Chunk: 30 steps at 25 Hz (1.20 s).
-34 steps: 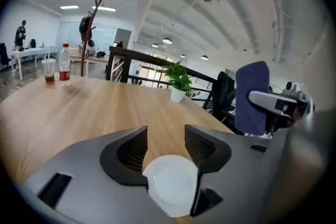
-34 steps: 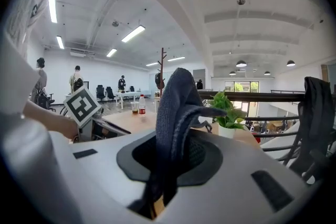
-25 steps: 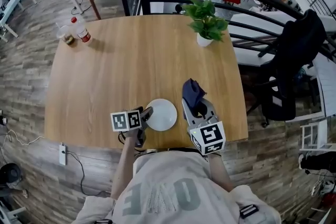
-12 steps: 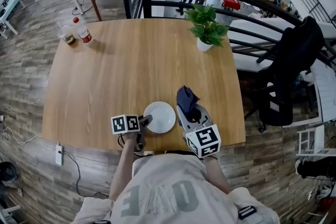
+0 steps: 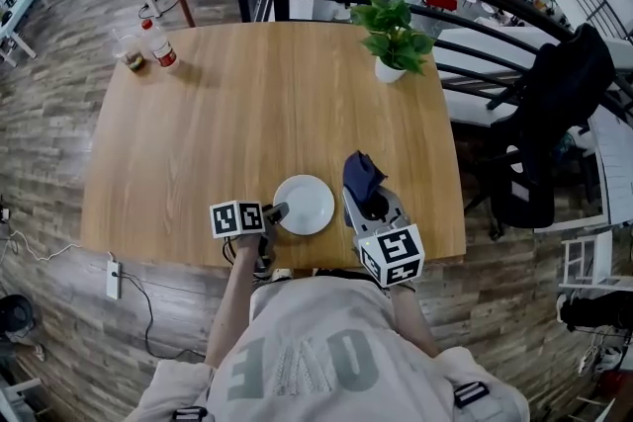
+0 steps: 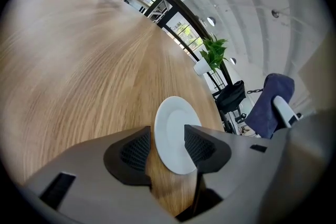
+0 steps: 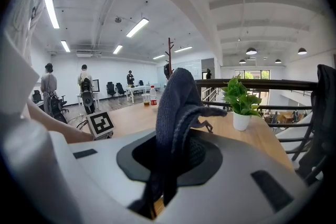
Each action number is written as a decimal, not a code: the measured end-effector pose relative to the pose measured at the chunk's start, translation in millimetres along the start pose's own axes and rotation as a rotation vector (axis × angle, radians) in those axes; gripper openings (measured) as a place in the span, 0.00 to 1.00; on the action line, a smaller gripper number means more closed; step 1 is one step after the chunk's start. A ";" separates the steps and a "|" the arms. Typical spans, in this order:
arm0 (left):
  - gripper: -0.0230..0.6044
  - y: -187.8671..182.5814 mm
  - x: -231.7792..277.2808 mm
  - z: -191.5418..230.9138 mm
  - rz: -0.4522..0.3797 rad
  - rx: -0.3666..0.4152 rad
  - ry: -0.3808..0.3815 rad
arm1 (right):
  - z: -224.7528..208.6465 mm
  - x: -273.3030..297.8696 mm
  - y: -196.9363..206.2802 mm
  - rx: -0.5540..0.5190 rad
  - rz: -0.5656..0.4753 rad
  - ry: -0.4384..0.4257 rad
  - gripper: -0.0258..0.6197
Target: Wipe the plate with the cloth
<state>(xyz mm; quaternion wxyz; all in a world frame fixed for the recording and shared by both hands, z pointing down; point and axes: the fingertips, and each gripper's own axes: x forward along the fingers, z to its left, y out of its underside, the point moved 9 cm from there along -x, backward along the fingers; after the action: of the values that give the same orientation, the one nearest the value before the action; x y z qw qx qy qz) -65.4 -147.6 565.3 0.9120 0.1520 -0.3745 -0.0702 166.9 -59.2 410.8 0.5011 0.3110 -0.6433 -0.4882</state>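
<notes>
1. Plate (image 5: 304, 205), white, on table (image 5: 247, 104).
2. Left gripper (image 5: 275, 211) at plate's near-left rim, jaws closed on it.
3. Right gripper (image 5: 371, 203) just right of plate, jaws clamped on dark cloth (image 5: 362, 175).

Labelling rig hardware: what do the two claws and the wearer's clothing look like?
The left claw and right claw: grey moulded bodies, black textured pads, each carrying a white cube with black square markers. The wearer has a light grey printed T-shirt.
</notes>
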 end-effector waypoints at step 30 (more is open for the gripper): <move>0.11 11.2 3.5 3.7 -0.038 -0.029 -0.038 | 3.0 74.6 69.9 -0.463 0.535 -0.222 0.13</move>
<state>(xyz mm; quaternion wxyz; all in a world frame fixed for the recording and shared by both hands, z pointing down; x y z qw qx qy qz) -65.3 -138.7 573.8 0.9053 0.1444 -0.3878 -0.0959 147.6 -101.6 501.8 0.5953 -0.0445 -0.6247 -0.5035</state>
